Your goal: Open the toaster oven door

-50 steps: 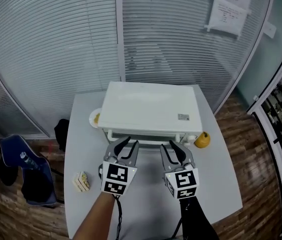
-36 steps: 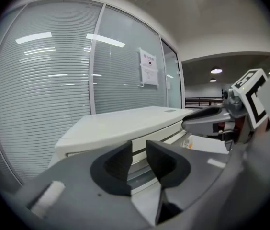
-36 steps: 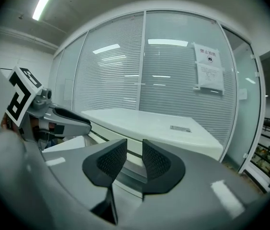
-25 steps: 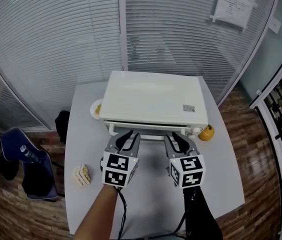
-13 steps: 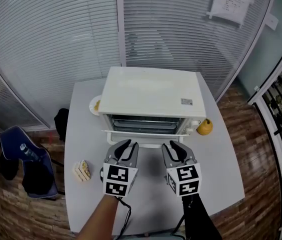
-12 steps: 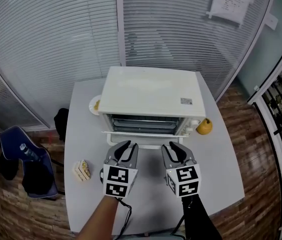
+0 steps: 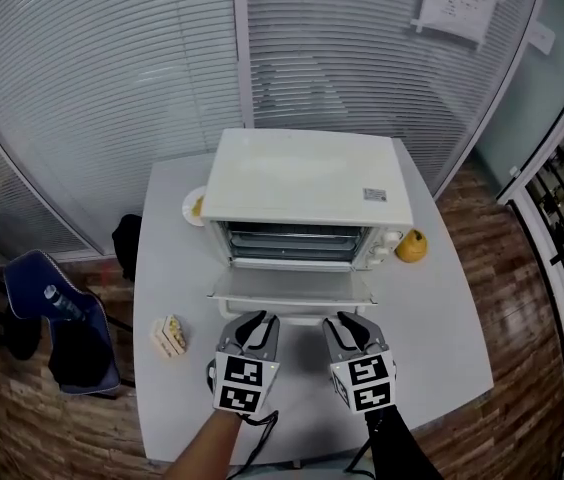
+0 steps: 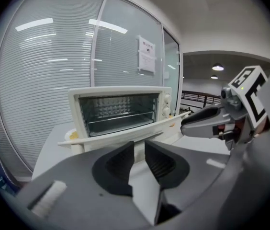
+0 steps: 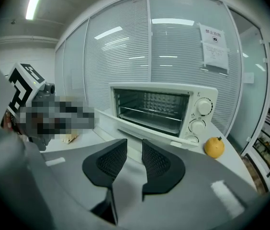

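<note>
Your left gripper (image 8: 140, 147) has its jaws a little apart, and they have just been closing a bit with nothing between them. Your right gripper (image 9: 134, 147) is spread a little too and holds nothing. Both sit side by side just short of the door handle (image 9: 141, 130), I think so a pull stays even. The toaster oven door (image 7: 292, 290) already lies flat, wide open, over the table (image 7: 432, 318)
</note>
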The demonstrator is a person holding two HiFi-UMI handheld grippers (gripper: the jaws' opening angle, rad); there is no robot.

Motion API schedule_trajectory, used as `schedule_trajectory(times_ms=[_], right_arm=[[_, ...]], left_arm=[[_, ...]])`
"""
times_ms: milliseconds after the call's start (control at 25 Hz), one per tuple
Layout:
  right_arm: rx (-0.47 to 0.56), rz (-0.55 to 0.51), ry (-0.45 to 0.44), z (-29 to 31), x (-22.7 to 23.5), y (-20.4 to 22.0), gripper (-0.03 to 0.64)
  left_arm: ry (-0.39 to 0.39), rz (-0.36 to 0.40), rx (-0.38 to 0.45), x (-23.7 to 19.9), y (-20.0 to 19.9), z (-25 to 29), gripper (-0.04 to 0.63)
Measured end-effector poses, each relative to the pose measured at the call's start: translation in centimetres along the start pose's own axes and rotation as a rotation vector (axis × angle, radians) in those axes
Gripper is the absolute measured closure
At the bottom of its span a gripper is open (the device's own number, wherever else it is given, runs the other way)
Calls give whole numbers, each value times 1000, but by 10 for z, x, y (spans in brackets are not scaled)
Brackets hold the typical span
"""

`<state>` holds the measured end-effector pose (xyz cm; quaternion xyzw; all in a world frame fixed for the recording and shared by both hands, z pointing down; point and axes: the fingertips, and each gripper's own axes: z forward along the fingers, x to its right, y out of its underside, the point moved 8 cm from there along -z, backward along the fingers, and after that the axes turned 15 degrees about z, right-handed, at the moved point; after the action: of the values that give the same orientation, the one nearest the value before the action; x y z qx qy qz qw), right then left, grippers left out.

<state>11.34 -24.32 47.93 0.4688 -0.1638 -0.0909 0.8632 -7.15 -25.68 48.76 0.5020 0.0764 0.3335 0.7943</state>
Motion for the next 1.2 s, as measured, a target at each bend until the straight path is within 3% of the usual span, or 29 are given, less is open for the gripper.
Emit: schedule_trajectory(times_ms=[600,960,1200], right_arm=[[-151,45,8,10,-1,79,520],[-137,83,12,13,1,94,520],[-111,125,61,18,0,107,520]], left_arm=[[86,-68,-116,40,67,16,463],[77,-108,-139,44,83,19,463],[31,-145,-144,50,96,23,462]])
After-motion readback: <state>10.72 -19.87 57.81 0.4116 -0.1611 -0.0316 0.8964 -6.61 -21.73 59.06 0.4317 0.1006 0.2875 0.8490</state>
